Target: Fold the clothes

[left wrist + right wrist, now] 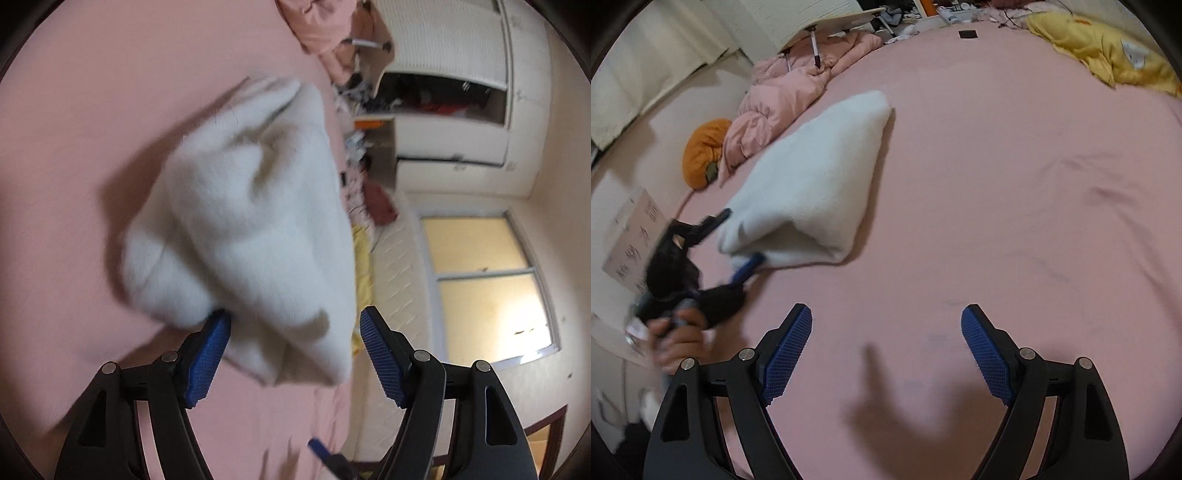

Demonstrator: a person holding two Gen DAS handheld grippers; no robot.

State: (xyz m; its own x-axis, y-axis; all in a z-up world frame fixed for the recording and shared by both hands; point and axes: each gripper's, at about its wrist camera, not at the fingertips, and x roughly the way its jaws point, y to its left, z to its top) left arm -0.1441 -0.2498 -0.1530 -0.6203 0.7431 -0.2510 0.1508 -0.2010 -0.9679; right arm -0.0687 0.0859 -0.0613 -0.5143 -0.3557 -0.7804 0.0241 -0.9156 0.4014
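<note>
White folded garment (809, 184) is looking like thick fleecy cloth, matt and fuzzy. Pink bedsheet (997, 221) is showing smooth matt cloth, faintly creased. Right gripper (886, 354) is showing matt black plastic arms, blue grid-textured pads, shiny metal pins. Yellow cloth (1108, 55), upper right, is looking soft and crumpled.

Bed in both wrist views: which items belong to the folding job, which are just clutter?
Job:
- white folded garment
- left hand-held gripper, open around its near end
- right hand-held gripper, open over bare pink sheet

Lying about:
- pink duvet
- orange cushion
- yellow cloth
- small black square
</note>
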